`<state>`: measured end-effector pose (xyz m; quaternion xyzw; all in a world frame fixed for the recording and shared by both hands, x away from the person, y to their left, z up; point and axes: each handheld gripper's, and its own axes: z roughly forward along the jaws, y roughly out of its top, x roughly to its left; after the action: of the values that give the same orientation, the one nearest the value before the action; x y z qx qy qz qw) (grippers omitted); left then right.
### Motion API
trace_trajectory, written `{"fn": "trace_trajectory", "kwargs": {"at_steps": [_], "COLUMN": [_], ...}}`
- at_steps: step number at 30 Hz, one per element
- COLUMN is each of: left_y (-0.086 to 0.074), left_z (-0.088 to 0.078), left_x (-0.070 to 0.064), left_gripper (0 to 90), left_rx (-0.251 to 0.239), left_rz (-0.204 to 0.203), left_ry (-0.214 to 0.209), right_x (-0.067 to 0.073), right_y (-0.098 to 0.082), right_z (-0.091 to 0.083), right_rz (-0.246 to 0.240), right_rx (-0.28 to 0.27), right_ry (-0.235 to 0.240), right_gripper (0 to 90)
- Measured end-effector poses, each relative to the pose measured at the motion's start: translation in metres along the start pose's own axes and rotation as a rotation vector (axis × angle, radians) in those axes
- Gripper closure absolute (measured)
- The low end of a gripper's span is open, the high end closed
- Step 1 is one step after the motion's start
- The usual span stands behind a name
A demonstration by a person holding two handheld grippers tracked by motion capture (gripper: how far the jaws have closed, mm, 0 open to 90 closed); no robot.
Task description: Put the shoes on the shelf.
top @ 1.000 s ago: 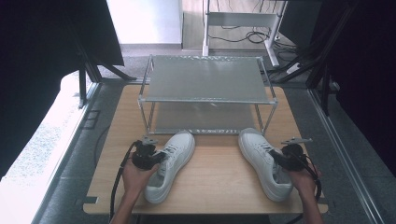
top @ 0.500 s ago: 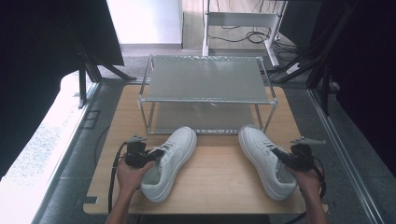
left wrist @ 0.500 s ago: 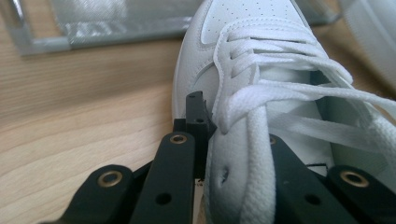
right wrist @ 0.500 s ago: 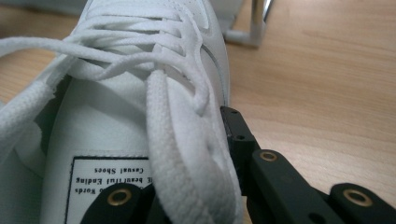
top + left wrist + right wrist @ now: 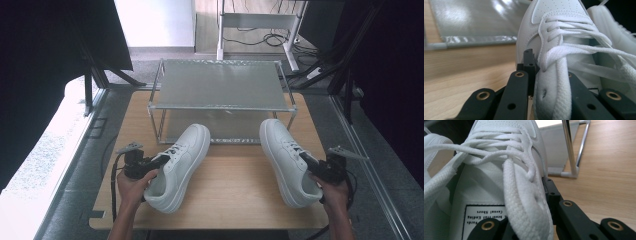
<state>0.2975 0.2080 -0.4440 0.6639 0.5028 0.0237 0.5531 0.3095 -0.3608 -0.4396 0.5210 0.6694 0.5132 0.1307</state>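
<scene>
A rack (image 5: 222,90) stands at the upper centre of the tabletop (image 5: 235,195); the left shoe (image 5: 180,167) lies before it at lower left, toe toward the rack; the right shoe (image 5: 287,160) lies at lower right, well apart from the other.

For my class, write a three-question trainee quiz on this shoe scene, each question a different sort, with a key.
1. True or false: each claw grips the side wall of a white shoe by its opening.
2. Multiple choice: where do the shoes' toes point? A) toward the person B) toward the metal rack C) off the table's left edge
3. Fill in: the rack's top shelf holds ____ shoes.

Key
1. True: the left claw is shut on the left shoe, the right claw on the right shoe.
2. B: both toes reach toward the metal rack on the table.
3. No.
</scene>
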Motion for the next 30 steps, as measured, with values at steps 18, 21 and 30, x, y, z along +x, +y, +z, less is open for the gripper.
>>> {"fn": "trace_trajectory", "kwargs": {"at_steps": [18,21,30], "left_y": [0.004,0.005,0.006], "left_z": [-0.018,-0.019,-0.021], "left_x": [0.006,0.005,0.004], "left_gripper": [83.7,83.7,83.8], "left_rx": [-0.129,-0.137,-0.159], "left_rz": [-0.065,-0.066,-0.078], "left_ry": [-0.126,-0.121,-0.130], "right_x": [0.005,0.006,0.010], "right_y": [0.003,0.003,0.006], "right_z": [-0.007,-0.006,-0.007], "right_rz": [0.061,0.063,0.065], "right_rx": [-0.068,-0.071,-0.088], "right_ry": [0.090,0.092,0.111], "right_gripper": [86.5,86.5,86.6]}}
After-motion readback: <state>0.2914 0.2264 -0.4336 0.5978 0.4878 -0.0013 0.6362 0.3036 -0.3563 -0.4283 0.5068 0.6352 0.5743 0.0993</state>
